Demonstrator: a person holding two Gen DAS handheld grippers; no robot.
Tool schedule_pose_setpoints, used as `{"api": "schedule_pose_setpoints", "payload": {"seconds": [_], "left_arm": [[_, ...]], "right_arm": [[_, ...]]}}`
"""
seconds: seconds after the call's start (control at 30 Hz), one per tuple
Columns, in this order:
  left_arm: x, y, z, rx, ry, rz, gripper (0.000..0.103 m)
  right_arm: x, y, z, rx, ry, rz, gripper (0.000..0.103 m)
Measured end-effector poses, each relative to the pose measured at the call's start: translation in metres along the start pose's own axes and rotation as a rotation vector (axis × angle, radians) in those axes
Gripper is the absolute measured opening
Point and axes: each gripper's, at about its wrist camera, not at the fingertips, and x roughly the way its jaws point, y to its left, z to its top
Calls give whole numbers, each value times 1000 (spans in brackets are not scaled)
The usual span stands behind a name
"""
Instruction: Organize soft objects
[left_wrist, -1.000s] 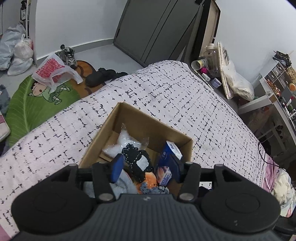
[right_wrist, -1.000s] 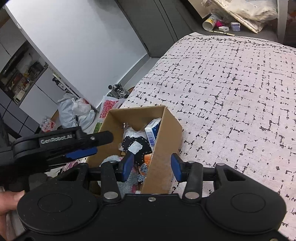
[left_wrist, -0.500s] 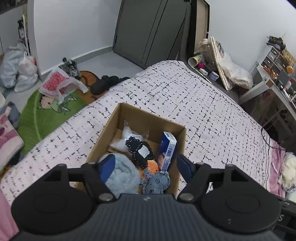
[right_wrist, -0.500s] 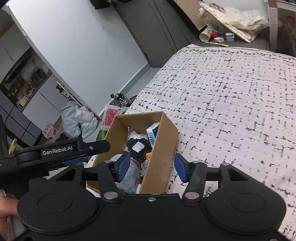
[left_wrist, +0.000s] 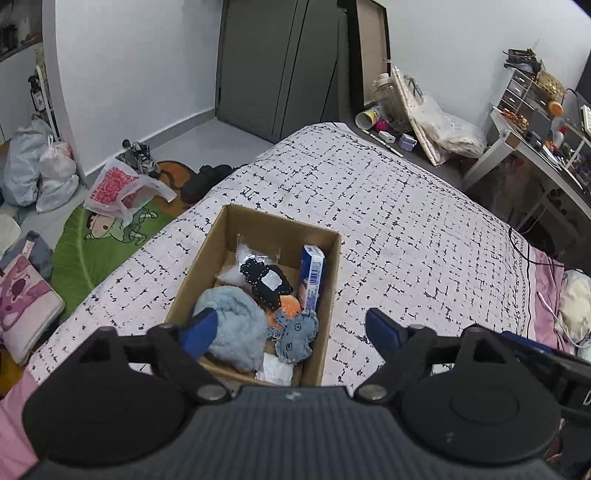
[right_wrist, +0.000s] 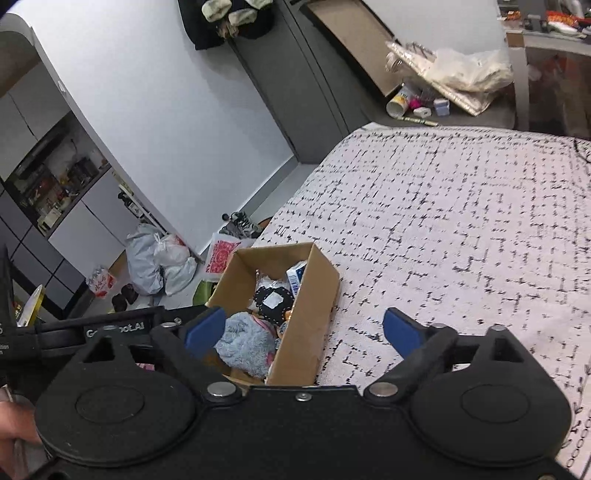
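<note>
Hovering wide-spread, left gripper (left_wrist: 291, 326) and right gripper (right_wrist: 304, 330), cardboard box (left_wrist: 258, 229) of soft toys, "GenRobot.AI" partly readable

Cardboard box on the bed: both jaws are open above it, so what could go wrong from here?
The cardboard box sits on a soft bedspread, so pressing down may tip it. The blue carton stands on edge against the wall and could topple. The light blue fluffy cloth overlaps the denim toy; the left gripper may snag both.
</note>
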Motion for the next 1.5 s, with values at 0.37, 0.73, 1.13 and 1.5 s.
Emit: {"api": "schedule_pose_setpoints", "payload": {"seconds": [0.37,0.73,1.13,1.5], "left_arm": [[-26,-15,-22,32,-17,-10,97],[-49,-22,-38,56,-45,-8,103],[-79,-27,-59,80,-66,-13,103],[-111,-23,-78,97,-120,-31,103]], "right_arm": [[-31,-17,-20,28,-46,-16,98],[-58,-18,-28,7,-99,-14,103],[-91,-11,-46,-51,-139,-27,103],[-129,-11,-66,-66,-162,-45,103]]}}
